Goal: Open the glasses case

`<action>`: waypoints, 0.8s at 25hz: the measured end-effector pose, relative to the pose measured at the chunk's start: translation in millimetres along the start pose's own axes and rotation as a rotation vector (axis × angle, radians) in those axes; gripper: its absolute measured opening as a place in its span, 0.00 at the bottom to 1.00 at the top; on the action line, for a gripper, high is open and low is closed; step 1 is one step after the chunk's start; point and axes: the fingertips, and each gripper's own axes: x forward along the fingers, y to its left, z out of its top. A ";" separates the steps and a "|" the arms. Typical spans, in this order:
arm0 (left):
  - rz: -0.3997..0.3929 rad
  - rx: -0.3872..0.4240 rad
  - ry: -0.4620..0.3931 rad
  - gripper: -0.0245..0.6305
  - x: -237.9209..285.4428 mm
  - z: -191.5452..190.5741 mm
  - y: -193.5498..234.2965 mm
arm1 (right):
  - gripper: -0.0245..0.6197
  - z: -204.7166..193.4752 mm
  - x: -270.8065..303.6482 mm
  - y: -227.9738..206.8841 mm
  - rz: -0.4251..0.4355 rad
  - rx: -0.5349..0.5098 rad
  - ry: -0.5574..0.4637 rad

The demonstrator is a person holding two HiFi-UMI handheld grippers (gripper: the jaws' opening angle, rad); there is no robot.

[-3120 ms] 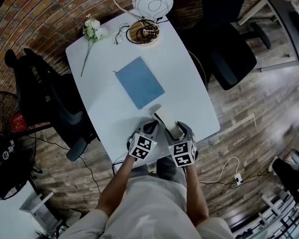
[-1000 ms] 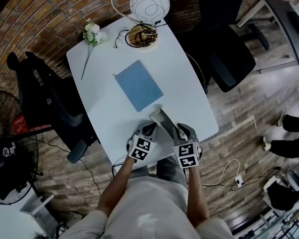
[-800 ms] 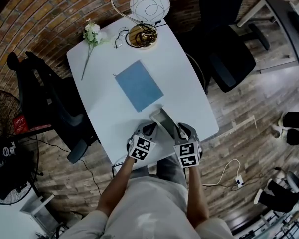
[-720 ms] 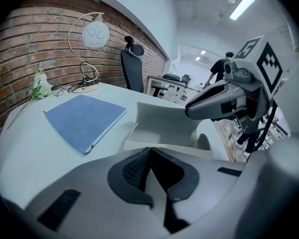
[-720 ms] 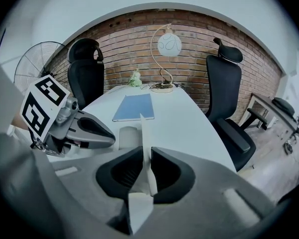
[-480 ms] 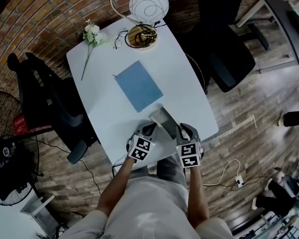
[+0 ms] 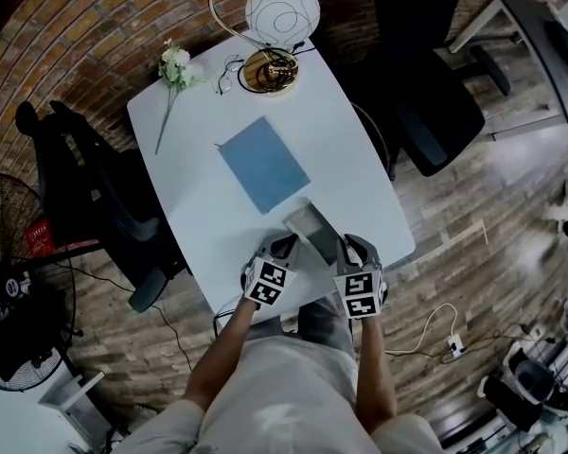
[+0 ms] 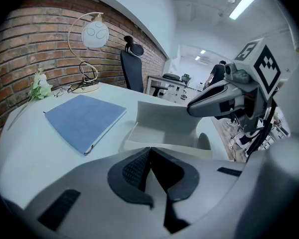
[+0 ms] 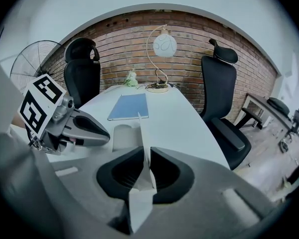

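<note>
The white glasses case [image 7: 310, 223] lies near the table's front edge, between both grippers. Its thin lid [image 9: 141, 133] stands up edge-on, and my right gripper [image 9: 147, 156] is shut on it; the lid runs back through the jaws. In the left gripper view the case [image 8: 164, 126] sits open like a shallow tray, with the right gripper [image 8: 195, 106] at its far right side. My left gripper [image 8: 149, 151] is shut, its tips at the case's near edge with nothing seen between the pads. From above, the left gripper [image 7: 286, 247] and right gripper [image 7: 344, 247] flank the case.
A blue notebook [image 7: 263, 164] lies mid-table just beyond the case. At the far end stand a globe lamp [image 7: 280, 12], spectacles [image 7: 229, 64] and a flower sprig [image 7: 175, 61]. Black office chairs [image 7: 435, 102] flank the white table [image 7: 355, 159]; a fan [image 7: 9, 225] stands at the left.
Since the oldest frame the case's lid has swung up and the case shows open. Over the last second the right gripper edged slightly right; the left stayed put.
</note>
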 end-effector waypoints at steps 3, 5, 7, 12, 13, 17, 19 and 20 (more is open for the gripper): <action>-0.001 0.002 0.001 0.04 -0.3 -0.2 0.2 | 0.11 -1.2 0.7 -2.3 -0.019 -0.010 0.004; 0.001 0.001 0.004 0.04 -0.2 -0.7 0.3 | 0.11 1.3 -0.5 -5.6 -0.042 -0.017 -0.005; 0.000 0.002 0.007 0.04 0.0 -1.2 0.7 | 0.11 3.0 -2.0 -7.9 -0.056 -0.024 -0.007; -0.005 0.003 0.009 0.04 0.2 -1.3 0.8 | 0.13 0.4 -4.2 -7.0 -0.062 -0.039 -0.009; -0.005 0.004 0.009 0.04 0.1 -1.3 0.9 | 0.13 1.9 -5.3 -6.7 -0.066 -0.046 -0.015; -0.009 0.016 0.000 0.04 -1.7 2.3 1.3 | 0.13 9.5 -11.1 -4.8 -0.084 -0.056 -0.044; -0.011 0.026 -0.029 0.04 -4.4 8.0 0.5 | 0.13 13.5 -15.8 -3.9 -0.100 -0.056 -0.065; -0.011 0.029 -0.045 0.04 -6.7 11.5 0.0 | 0.13 16.1 -19.0 -3.6 -0.111 -0.056 -0.081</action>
